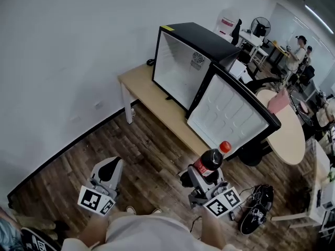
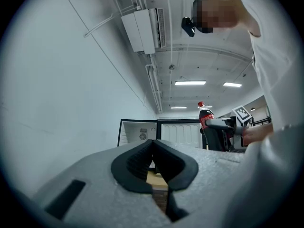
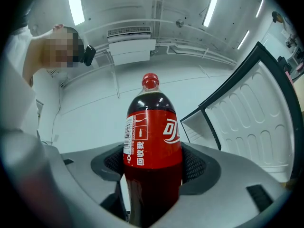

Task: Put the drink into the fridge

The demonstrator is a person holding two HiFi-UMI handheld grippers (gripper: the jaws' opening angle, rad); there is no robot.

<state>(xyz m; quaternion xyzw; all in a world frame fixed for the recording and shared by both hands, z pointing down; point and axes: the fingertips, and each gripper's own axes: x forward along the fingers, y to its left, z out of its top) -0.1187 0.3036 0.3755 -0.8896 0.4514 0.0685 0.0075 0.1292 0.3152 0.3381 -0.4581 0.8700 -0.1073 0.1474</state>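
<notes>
Drink bottle (image 3: 153,146) upright, cap (image 3: 150,80) uppermost (in right gripper (image 3: 153,172))

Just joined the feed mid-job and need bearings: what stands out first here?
The red-capped cola bottle, upright and clamped in the right gripper, fills the foreground. Beyond it a black mini fridge stands on a wooden bench by the wall, its door swung wide open. The left gripper hangs shut and empty.

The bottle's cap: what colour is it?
Red cap; clearest in the right gripper view.
</notes>
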